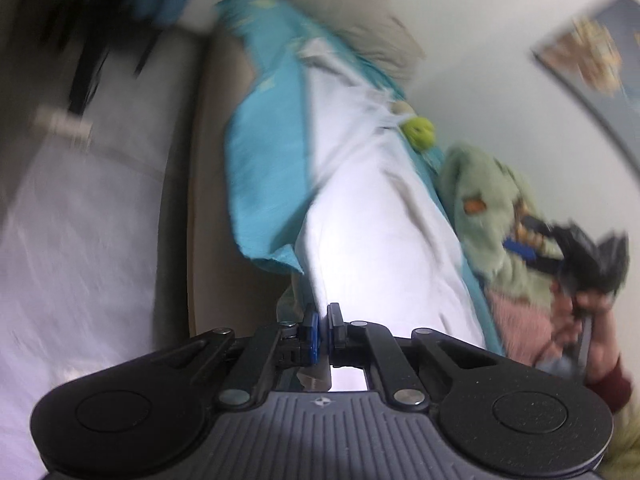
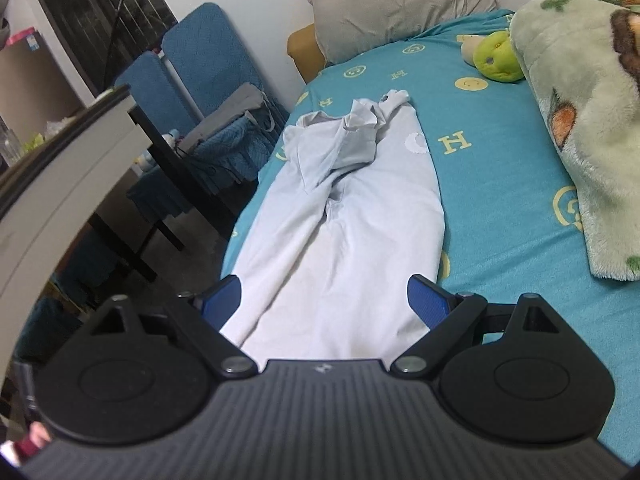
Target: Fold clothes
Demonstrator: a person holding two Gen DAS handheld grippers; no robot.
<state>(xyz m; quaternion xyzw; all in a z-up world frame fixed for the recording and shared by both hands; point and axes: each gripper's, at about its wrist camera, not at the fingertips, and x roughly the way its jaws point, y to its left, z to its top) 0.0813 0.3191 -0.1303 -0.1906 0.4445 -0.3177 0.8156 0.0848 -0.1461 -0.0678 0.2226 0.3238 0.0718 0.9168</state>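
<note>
Left tool [image 1: 323,330] was closed, blue pads pinched on a fold of the white garment [image 1: 360,216] right at the fingertips; cloth ran up and away from it over the bed. Left wrist view was badly motion-blurred, so little else could be read there. A hand [image 1: 588,312] w/ a dark red cuff showed at the right edge of that view, gripping black hardware.

Right tool [image 2: 328,300] was wide open, nothing between the fingers [image 2: 428,300]. Near hem of the garment [image 2: 344,232] lay between and beyond them; contact w/ the pads couldn't be told. Garment lay lengthwise on the teal sheet [image 2: 492,184], near the bed's left edge, w/ a sleeve bunched and folded across the far upper part and a small white patch beside it.

Sheet had yellow smiley and "H" prints. Green plush toy [image 2: 498,58] sat on the sheet well beyond the garment, just beside a pale green fleece blanket [image 2: 580,128] on the right. Grey pillow [image 2: 400,4] lay at the head. Blue chairs [image 2: 192,64] and a dark bench [image 2: 120,128] stood left of the bed.
</note>
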